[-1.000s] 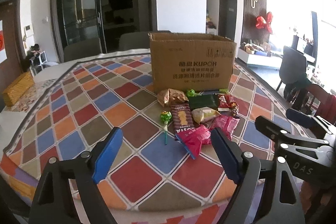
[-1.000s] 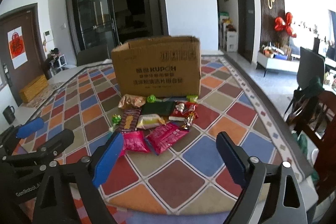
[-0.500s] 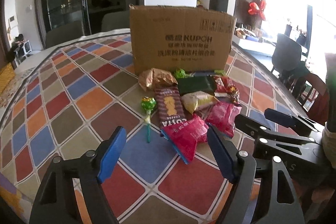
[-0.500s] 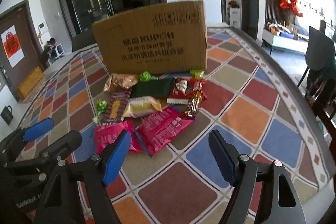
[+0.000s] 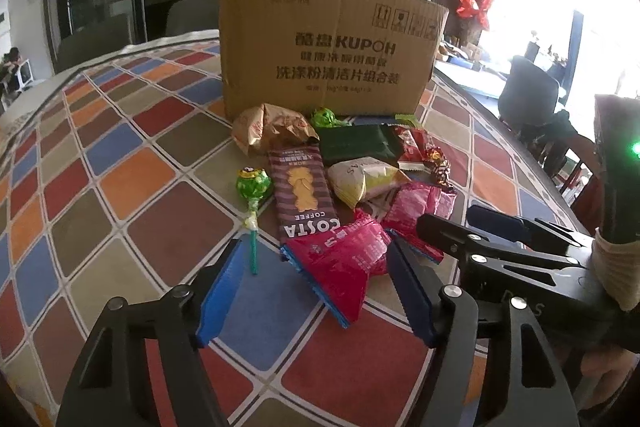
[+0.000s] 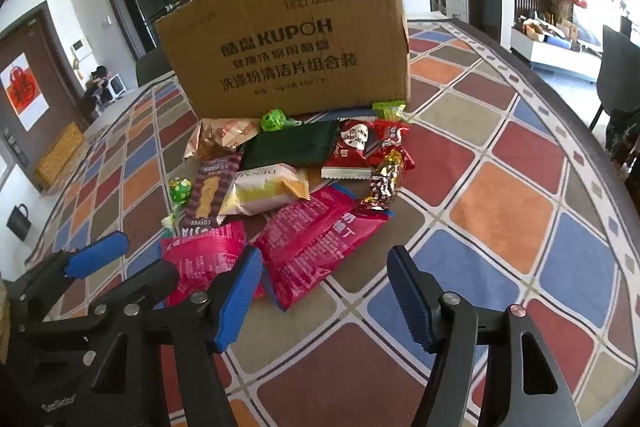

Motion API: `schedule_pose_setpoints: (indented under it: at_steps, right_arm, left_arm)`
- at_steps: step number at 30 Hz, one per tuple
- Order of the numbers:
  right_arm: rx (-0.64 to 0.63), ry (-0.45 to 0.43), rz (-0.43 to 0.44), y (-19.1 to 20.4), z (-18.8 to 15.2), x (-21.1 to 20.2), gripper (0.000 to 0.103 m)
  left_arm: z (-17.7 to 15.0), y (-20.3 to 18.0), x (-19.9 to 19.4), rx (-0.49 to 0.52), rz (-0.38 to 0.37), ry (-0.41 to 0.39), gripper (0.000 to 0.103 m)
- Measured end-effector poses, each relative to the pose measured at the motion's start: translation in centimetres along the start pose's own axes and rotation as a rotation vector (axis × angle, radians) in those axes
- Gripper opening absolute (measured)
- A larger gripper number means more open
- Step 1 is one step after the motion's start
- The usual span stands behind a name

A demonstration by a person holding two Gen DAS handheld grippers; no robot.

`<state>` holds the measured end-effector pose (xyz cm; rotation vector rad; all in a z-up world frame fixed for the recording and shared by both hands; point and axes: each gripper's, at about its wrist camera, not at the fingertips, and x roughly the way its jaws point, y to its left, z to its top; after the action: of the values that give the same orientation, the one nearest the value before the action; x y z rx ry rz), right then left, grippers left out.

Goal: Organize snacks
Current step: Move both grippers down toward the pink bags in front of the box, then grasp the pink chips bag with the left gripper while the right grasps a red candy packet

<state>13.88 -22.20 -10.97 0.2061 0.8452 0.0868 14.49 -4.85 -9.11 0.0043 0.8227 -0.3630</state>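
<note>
Both grippers were closing, nothing yet between the jaws. The left gripper (image 5: 312, 291) hung over the near pink packet (image 5: 340, 263); the right gripper (image 6: 324, 291) stood just short of the other pink packet (image 6: 316, 243). The snacks lay heaped on the table (image 6: 500, 211) in front of the box (image 6: 288, 43). Overlapping slick wrappers might slip or drag neighbours, I thought. Since a second earlier, both had dropped nearer the heap and narrowed.
</note>
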Motion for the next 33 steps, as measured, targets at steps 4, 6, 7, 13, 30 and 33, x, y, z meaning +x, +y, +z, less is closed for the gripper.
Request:
schedule_pose_setpoints:
  at_steps: [4, 6, 7, 13, 30, 33]
  right_arm:
    - [0.011, 0.013, 0.015, 0.0, 0.1, 0.6, 0.064]
    - [0.019, 0.02, 0.023, -0.2, 0.2, 0.9, 0.063]
    - [0.016, 0.015, 0.023, -0.2, 0.2, 1.0, 0.062]
    - [0.01, 0.01, 0.031, -0.1, 0.6, 1.4, 0.061]
    - [-0.043, -0.007, 0.053, 0.9, 0.6, 1.3, 0.032]
    - [-0.048, -0.009, 0.052, 0.9, 0.5, 1.1, 0.03]
  left_arm:
    - [0.1, 0.1, 0.6, -0.009, -0.023, 0.018, 0.066]
    - [0.2, 0.2, 1.0, -0.021, -0.043, 0.03, 0.065]
    - [0.2, 0.4, 1.2, -0.031, -0.056, 0.037, 0.063]
    - [0.3, 0.6, 1.6, -0.046, -0.079, 0.042, 0.056]
    - [0.0, 0.2, 2.0, -0.061, -0.143, 0.058, 0.042]
    - [0.0, 0.3, 1.7, -0.068, -0.142, 0.051, 0.041]
